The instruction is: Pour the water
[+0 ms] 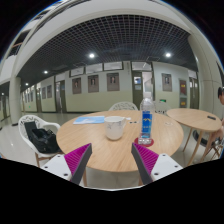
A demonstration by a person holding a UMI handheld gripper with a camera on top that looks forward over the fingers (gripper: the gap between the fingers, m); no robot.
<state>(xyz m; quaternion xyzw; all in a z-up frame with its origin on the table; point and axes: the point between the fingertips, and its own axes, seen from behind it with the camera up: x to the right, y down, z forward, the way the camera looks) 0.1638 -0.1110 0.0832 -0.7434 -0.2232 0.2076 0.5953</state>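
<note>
A clear water bottle (147, 119) with a blue label stands upright on the round wooden table (95, 148), ahead and slightly right of my fingers. A white cup (115, 127) stands left of the bottle, ahead of the gap between my fingers. My gripper (112, 163) is open and empty, its magenta pads wide apart over the table's near edge. Both objects are well beyond the fingertips.
A blue-white cloth or paper (89, 120) lies on the table's far left. A chair with a dark bag (40, 138) stands to the left. A second wooden table (195, 120) and a person's edge (220, 97) are at the right. A hallway lies beyond.
</note>
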